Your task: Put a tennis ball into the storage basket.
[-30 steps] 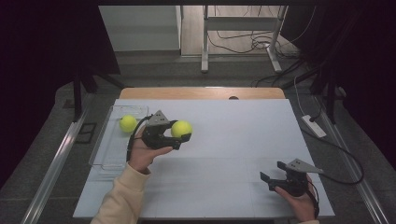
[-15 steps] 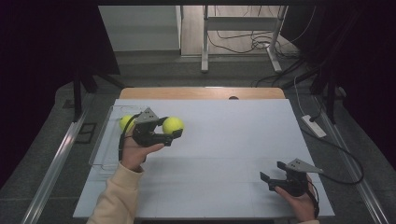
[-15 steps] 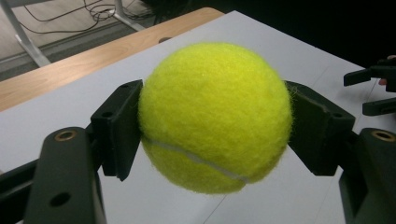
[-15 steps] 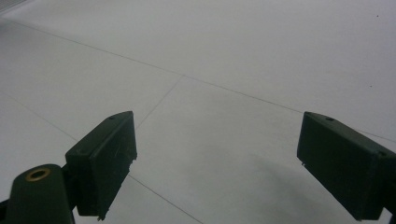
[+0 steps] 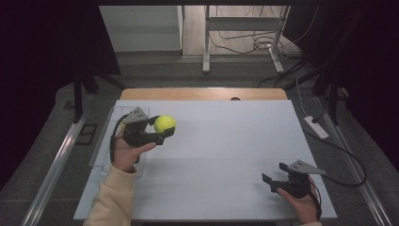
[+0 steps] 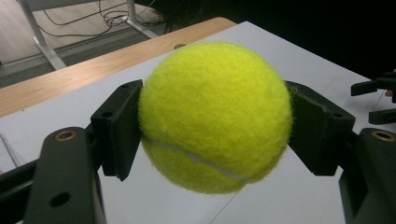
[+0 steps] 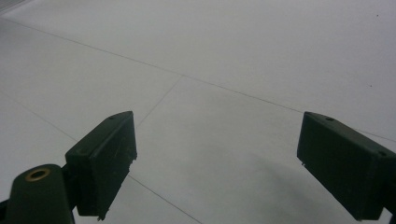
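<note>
High view first: nearest to you is your right gripper (image 5: 277, 179), low at the right of the white table (image 5: 226, 141), close to the near edge. Its two jaws stand wide apart with nothing between them. In the right gripper view you see just bare white table top between the two black jaws, crossed by thin lines.

A bit farther off, at the left, your left hand (image 5: 123, 155) holds your left gripper (image 5: 164, 132). Its jaws are clamped on one yellow ball (image 5: 165, 124), one jaw on each side. The ball is up off the table, above the left part of it. In the left gripper view the ball (image 6: 215, 116) sits snug between the two black jaws, and you can see one white seam curving low across it.

Just left of that gripper there is one clear tray (image 5: 104, 141) lying along the left edge of the table.

So you count one ball, one tray, two grippers.

Between your two grippers the middle of the table is wide open, with lots of room to move. Farther on, the white top ends at a strip of wood (image 5: 202, 94) along the far edge. Past that is a grey floor with cables (image 5: 244, 44) and metal legs.
</note>
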`<state>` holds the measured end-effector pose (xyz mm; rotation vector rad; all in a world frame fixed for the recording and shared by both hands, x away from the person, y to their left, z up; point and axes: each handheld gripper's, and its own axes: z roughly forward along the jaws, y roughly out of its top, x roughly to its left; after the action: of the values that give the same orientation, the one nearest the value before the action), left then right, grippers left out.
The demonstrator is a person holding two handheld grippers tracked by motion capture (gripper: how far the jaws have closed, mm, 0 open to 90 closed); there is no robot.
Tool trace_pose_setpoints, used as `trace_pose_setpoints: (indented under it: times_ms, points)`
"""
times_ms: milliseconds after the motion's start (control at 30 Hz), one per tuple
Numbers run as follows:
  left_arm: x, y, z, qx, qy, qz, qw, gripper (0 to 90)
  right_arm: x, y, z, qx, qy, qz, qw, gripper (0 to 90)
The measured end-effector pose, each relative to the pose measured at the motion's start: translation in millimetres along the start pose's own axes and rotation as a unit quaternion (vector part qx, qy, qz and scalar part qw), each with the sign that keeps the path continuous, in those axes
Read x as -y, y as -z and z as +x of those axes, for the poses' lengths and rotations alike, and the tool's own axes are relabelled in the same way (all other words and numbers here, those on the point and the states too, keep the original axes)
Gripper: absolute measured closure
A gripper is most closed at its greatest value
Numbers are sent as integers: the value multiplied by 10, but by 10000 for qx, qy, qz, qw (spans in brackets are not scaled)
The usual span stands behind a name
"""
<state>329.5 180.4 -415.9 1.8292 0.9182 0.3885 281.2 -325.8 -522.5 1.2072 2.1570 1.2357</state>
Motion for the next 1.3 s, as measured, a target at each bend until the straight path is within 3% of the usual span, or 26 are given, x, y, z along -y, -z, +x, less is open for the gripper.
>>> trace_pose_setpoints:
  times_ms: [333, 1300]
  points:
    - [24, 87, 117, -159, 164, -64, 9997, 269, 1, -2, -3, -5, -7, 0, 10000, 117]
    - [69, 237, 297, -573, 376, -215, 9974, 270, 1, 1, -4, 15, 15, 10, 10000, 117]
